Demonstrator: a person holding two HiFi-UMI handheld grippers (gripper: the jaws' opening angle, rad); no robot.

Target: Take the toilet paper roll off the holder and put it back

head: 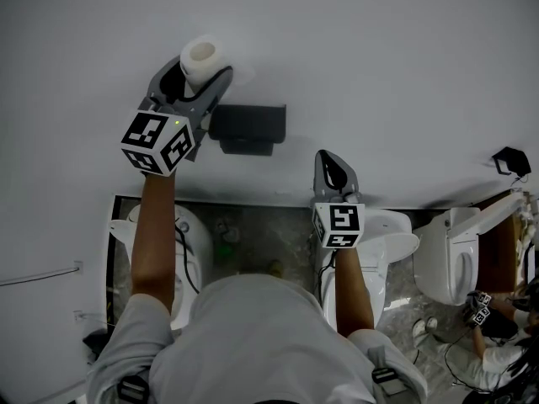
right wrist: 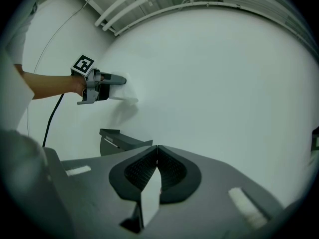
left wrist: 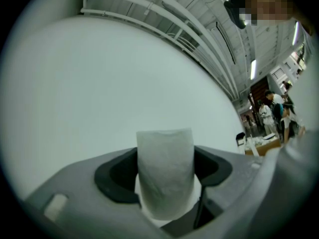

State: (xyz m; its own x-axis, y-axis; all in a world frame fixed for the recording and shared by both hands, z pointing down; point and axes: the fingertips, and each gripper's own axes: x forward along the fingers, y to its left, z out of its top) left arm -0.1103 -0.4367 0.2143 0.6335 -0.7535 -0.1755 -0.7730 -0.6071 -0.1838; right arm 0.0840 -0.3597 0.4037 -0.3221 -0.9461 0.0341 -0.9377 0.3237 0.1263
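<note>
The white toilet paper roll is off the holder, up against the white wall. My left gripper is shut on it, one jaw on each side. In the left gripper view the roll stands upright between the dark pads, filling the gap of the left gripper. The black holder hangs on the wall just below and right of the roll, with nothing on it. My right gripper is shut and holds nothing, right of the holder. The right gripper view shows the right gripper with its tips touching, the holder and the roll.
Beyond the wall's lower edge stand three white toilets. A cable runs down from my left arm. Another person with marker cubes crouches at the lower right. A small black fitting sits on the wall at the right.
</note>
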